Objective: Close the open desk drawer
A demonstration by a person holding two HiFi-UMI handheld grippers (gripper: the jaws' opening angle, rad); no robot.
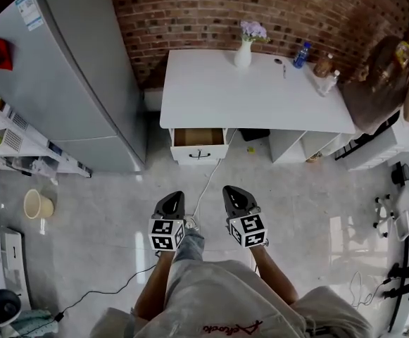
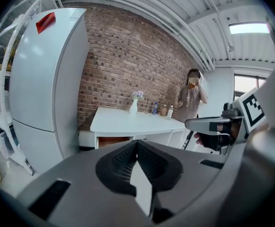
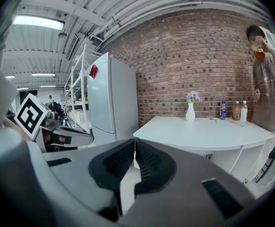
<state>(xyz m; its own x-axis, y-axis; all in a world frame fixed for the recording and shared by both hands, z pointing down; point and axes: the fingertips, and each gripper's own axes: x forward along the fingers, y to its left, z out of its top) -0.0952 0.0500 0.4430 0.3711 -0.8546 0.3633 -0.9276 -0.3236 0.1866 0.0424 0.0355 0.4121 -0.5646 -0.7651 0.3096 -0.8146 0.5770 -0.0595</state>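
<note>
Approach step: left gripper [image 1: 170, 204] and right gripper [image 1: 236, 200], jaws together on both, nothing held. Open drawer [image 1: 198, 138] well ahead of both, under counter [image 1: 211, 111] edge. Next: close distance, set tips against drawer front, push straight in.

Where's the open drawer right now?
Head view: the open drawer sits under the left end of the white desk, just right of the fridge.
</note>
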